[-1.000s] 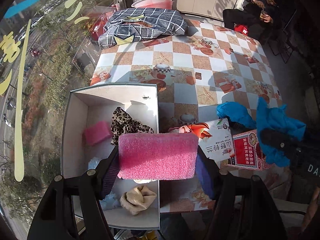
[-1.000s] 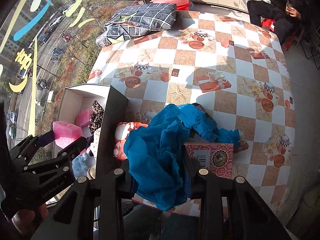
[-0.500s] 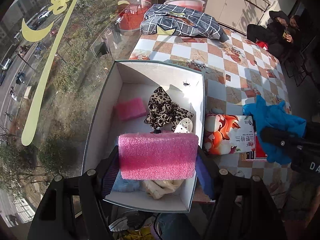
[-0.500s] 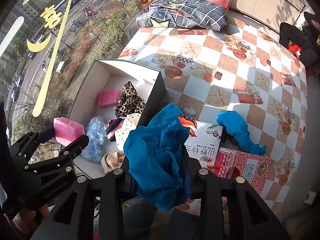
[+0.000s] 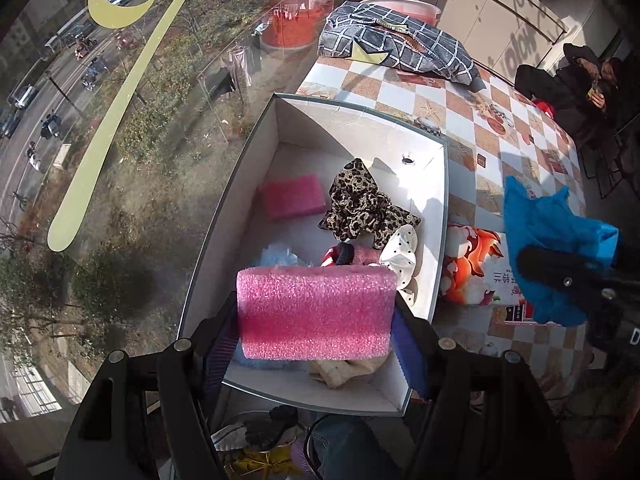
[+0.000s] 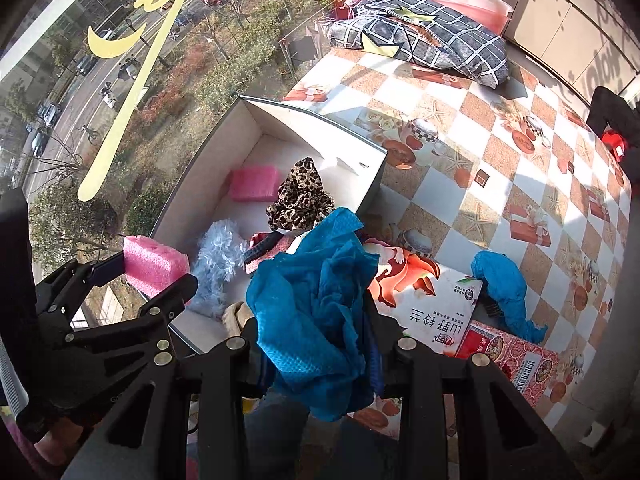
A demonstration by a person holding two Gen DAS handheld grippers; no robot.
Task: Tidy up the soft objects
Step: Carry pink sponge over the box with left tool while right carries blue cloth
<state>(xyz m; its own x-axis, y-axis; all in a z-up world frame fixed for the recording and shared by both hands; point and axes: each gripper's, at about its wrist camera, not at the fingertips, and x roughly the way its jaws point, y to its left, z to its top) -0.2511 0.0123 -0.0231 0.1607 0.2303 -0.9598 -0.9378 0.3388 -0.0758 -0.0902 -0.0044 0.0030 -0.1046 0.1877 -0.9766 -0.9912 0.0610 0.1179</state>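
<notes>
My left gripper [image 5: 314, 314] is shut on a pink foam block [image 5: 314, 314] and hangs over the near end of the white box [image 5: 438, 216]; the same block [image 6: 154, 266] shows at left in the right wrist view. My right gripper [image 6: 316, 340] is shut on a crumpled blue cloth [image 6: 320, 304], held beside the box's right wall above a printed packet [image 6: 436, 292]. Inside the box lie a smaller pink foam piece [image 5: 292, 196], a leopard-print cloth [image 5: 360, 208], a pale blue fluffy item [image 6: 218, 256], a white dotted cloth [image 5: 402, 252] and a beige cloth [image 5: 340, 370].
Another blue cloth [image 6: 504, 292] lies on the checked tablecloth [image 6: 500, 152] near a red carton [image 6: 516, 356]. A checked grey cushion [image 5: 400, 46] and a pink basin [image 6: 472, 4] sit at the far end. A window runs along the left. A seated person [image 5: 580, 84] is far right.
Both grippers have swung left toward the box, rolling as they went. The foam block now hangs over the box interior, and the blue cloth has come up to the box's right wall.
</notes>
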